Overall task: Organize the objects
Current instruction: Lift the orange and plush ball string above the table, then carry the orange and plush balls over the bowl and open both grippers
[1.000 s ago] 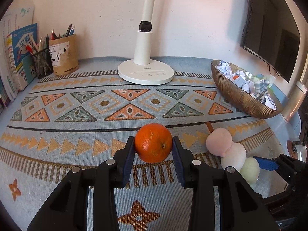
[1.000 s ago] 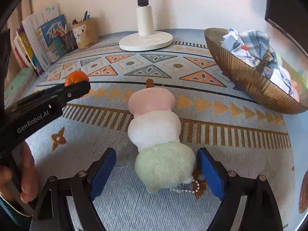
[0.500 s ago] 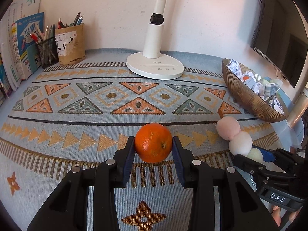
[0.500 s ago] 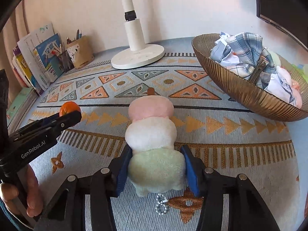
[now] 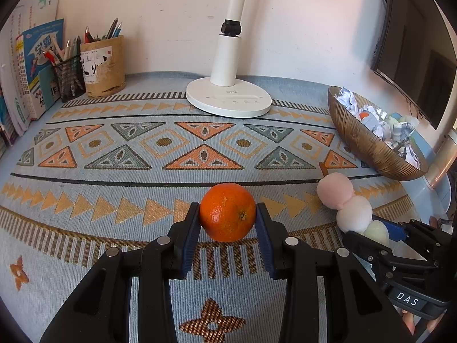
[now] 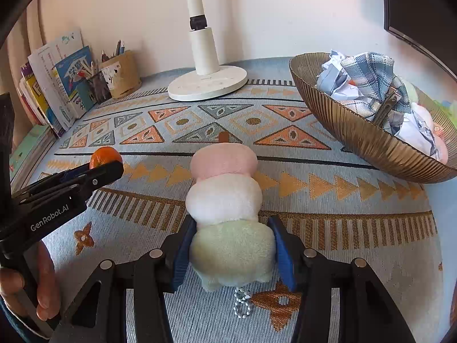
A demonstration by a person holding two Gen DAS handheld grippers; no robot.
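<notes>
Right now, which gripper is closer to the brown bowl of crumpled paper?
Right. The right gripper, clamped on the plush dango, sits just short of the bowl. The left gripper, holding the orange, is farther off toward mid-table.

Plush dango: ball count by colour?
On the plush dango, held at its green end by the right gripper:
Pink: 1
White: 1
Green: 1
Total: 3

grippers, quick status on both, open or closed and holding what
Left gripper: closed on the orange.
Right gripper: closed on the green end of the plush dango skewer.
</notes>
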